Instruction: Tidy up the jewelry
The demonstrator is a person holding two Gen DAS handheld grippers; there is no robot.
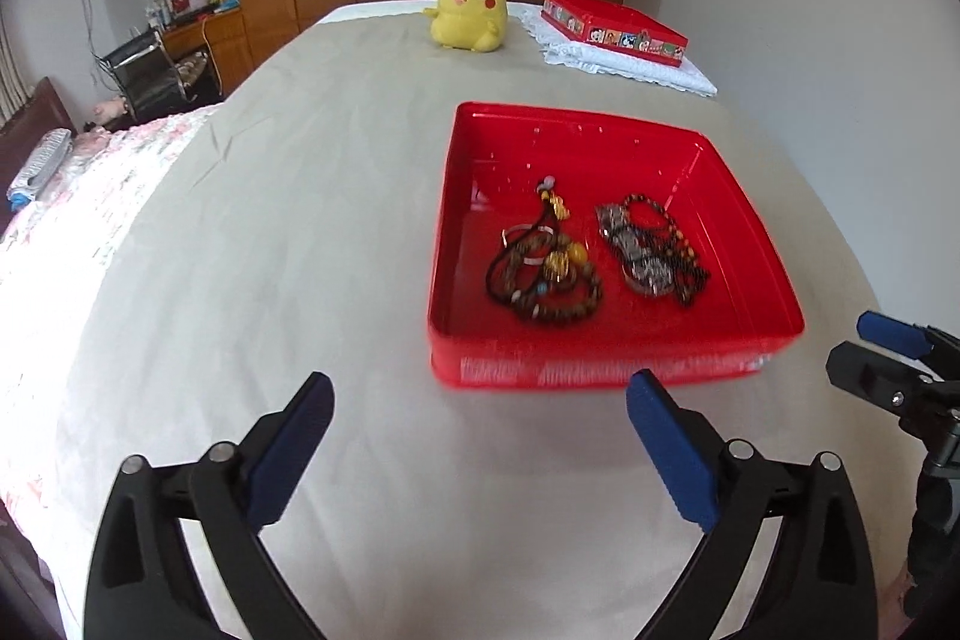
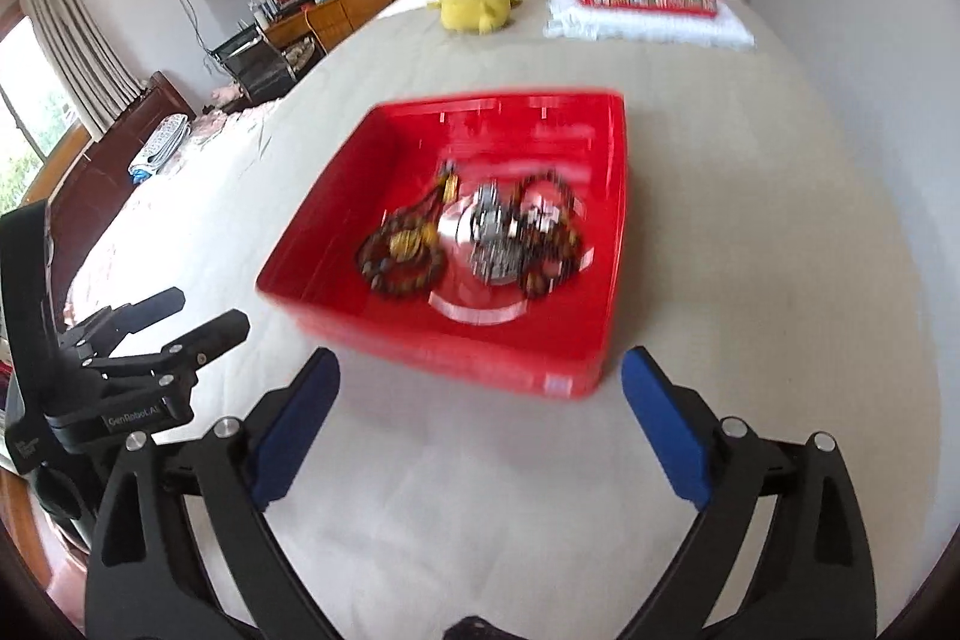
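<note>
A red open tray (image 1: 744, 244) sits on the bed; it also shows in the right wrist view (image 2: 336, 196). In it lie a bundle of brown bead bracelets with yellow beads (image 1: 549, 274) (image 2: 402, 256) and a silver piece tangled with dark bead strands (image 1: 651, 250) (image 2: 516, 232). My left gripper (image 1: 480, 403) is open and empty, just short of the tray's near wall. My right gripper (image 2: 480, 376) is open and empty at the tray's near corner. The right wrist view is blurred.
A yellow plush toy (image 1: 471, 7) sits at the far end of the bed. A red box with cartoon pictures (image 1: 612, 22) rests on a white lace cloth (image 1: 636, 67) beside it. A floral quilt (image 1: 78, 220) lies at the left. The grey sheet (image 1: 300, 220) surrounds the tray.
</note>
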